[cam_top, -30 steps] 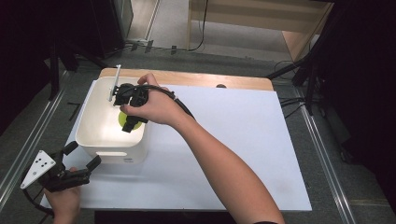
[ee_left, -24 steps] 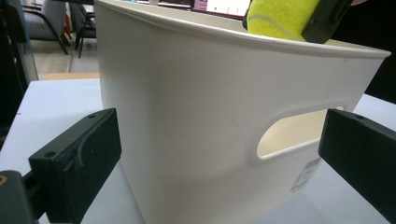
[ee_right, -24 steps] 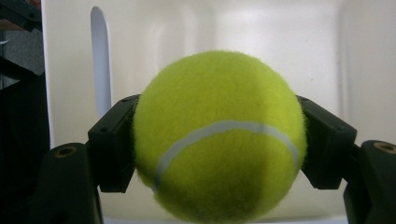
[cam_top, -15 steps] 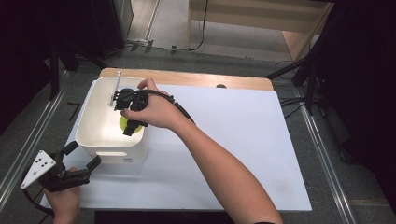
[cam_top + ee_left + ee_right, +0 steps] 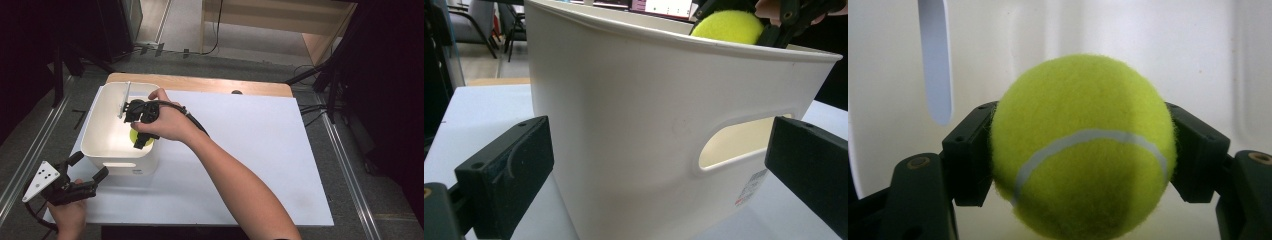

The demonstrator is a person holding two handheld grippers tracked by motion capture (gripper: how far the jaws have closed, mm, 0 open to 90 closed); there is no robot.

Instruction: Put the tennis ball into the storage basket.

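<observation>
We hold the tennis ball (image 5: 1083, 145) clamped between the jaws of the right gripper (image 5: 141, 131), one black pad pressed to each side of it. The ball hangs inside the white bin (image 5: 95, 142), over its floor near the right wall, level with the rim or just above it as the left gripper view shows. The bin stands at the left end of the counter (image 5: 260, 150). Our left gripper (image 5: 86, 169) waits just outside the bin's near corner, its jaws spread wide and gripping nothing, pointed at the wall with the handle slot (image 5: 739, 142).
</observation>
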